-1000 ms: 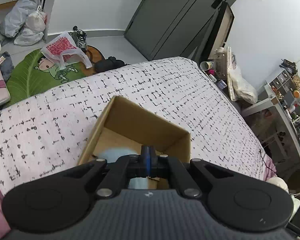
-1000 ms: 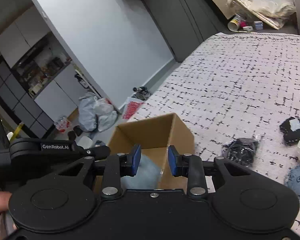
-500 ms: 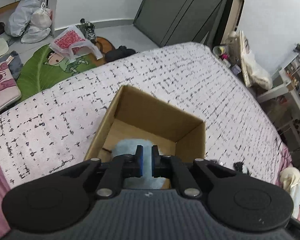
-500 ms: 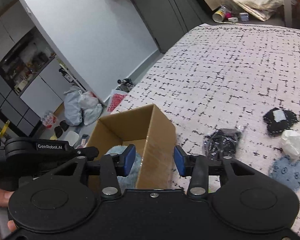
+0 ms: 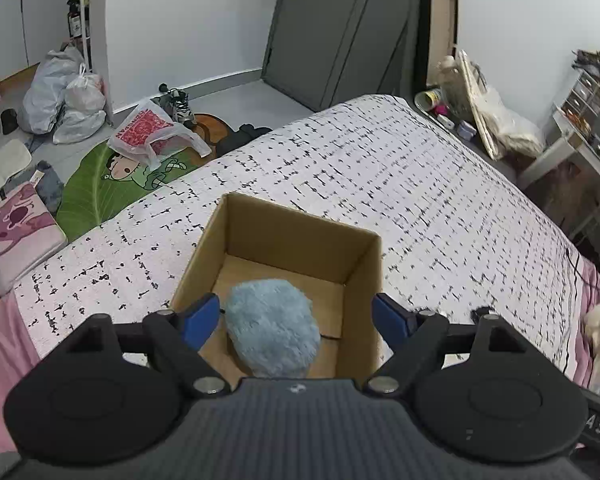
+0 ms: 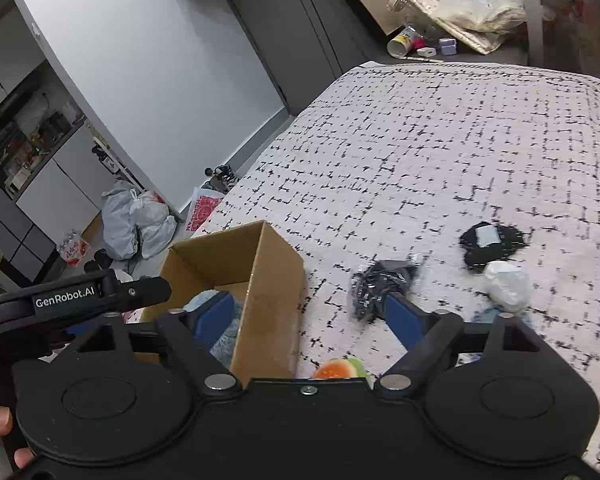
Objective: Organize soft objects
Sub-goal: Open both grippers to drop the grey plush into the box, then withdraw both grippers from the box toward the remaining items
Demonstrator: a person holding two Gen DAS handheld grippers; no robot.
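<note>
An open cardboard box (image 5: 295,236) stands on the bed, and a fluffy light-blue soft object (image 5: 271,332) lies inside it. My left gripper (image 5: 297,320) is wide open above the box, over the blue object and holding nothing. My right gripper (image 6: 308,316) is open and empty beside the box (image 6: 255,264), and the left gripper's body (image 6: 79,296) shows at its left. On the bed to the right lie a black bagged item (image 6: 384,284), a black item with a white label (image 6: 490,240), a white soft item (image 6: 506,284) and an orange-green soft toy (image 6: 340,368).
The bed has a white cover with black dashes (image 5: 400,168). On the floor lie a green mat (image 5: 111,176), a red-and-white plastic bag (image 5: 147,132), grey bags (image 5: 59,96) and a pink cushion (image 5: 15,232). A dark wardrobe (image 5: 340,28) and a cluttered shelf (image 5: 588,104) stand beyond.
My left gripper opened from shut to wide open and drew back, leaving the blue soft object in the box. My right gripper opened wider and shifted right, away from the box.
</note>
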